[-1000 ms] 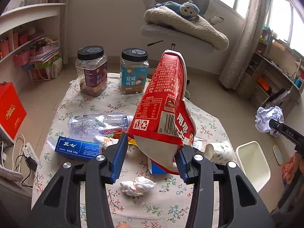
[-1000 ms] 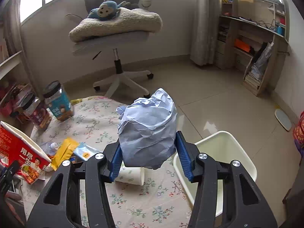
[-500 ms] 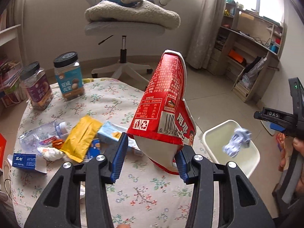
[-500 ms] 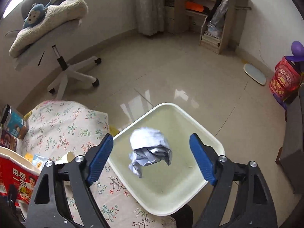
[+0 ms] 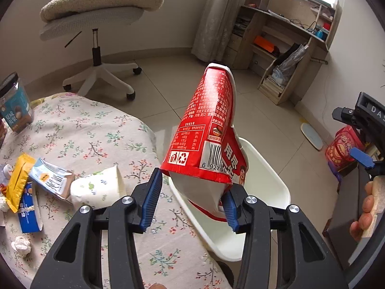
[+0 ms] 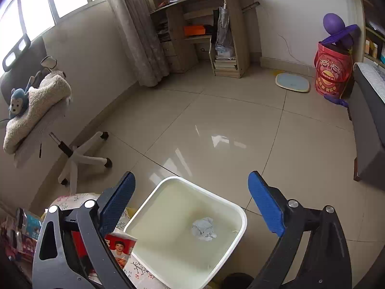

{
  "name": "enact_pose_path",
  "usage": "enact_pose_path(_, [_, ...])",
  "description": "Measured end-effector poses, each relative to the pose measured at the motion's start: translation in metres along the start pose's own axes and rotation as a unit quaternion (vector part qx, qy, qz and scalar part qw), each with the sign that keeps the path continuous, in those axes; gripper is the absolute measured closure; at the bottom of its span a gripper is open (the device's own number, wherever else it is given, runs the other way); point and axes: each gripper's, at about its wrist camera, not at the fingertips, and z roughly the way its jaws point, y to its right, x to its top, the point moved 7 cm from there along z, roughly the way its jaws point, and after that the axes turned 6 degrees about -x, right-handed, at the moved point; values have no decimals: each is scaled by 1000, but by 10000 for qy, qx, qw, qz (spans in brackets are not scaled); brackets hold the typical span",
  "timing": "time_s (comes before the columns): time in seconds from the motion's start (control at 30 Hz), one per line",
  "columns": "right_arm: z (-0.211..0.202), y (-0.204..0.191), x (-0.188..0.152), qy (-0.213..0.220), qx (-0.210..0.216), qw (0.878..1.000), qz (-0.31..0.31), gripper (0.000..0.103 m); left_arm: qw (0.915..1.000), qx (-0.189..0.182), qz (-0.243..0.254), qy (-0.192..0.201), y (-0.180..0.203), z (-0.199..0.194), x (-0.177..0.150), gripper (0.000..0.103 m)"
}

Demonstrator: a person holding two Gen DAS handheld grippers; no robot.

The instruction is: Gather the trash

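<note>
My left gripper is shut on a crushed red instant-noodle cup and holds it over the near rim of the white trash bin, beside the table edge. My right gripper is open and empty above the bin. A crumpled grey paper ball lies on the bin's floor. The red cup also shows in the right wrist view at the lower left. A white paper cup, a torn pale packet, a yellow wrapper, a blue box and a tissue wad lie on the floral tablecloth.
A jar with a black lid stands at the table's far left. An office chair with a blanket and toy monkey stands behind the table. A wooden desk and shelves, a red bucket and a floor scale line the far wall.
The paper ball left my right gripper and fell into the bin; the right jaws opened wide and rose. My left gripper carried the red cup rightward, from over the table to the bin.
</note>
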Motion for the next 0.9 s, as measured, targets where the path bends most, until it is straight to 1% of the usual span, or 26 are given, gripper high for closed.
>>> enact_pose_path(0.13, [-3, 13, 6, 68, 30, 9997, 227, 11, 9995, -219, -65, -234, 20, 23, 0, 54])
enact_pose_path(0.2, [-5, 17, 7, 115, 11, 9996, 267, 11, 9990, -307, -98, -314, 26, 29, 1, 45])
enact_pose_path(0.3, [-7, 19, 8, 167, 11, 9995, 284, 11, 9991, -315, -113, -261, 30, 25, 7, 42])
enact_pose_path(0.43, [-11, 13, 7, 270, -28, 9996, 126, 11, 9999, -115, 45, -57, 25, 10, 13, 40])
enact_pose_path(0.53, [-16, 5, 5, 357, -27, 9994, -30, 10, 10000, 19, 21, 73, 14, -2, 17, 38])
enact_pose_path(0.63, [-22, -5, 1, 506, -81, 9983, -285, 8, 9995, 197, 10, 249, 2, -16, 20, 35])
enact_pose_path(0.9, [-39, -24, -9, 774, -94, 9941, -751, 7, 9950, 652, -154, 737, -27, -54, 29, 22])
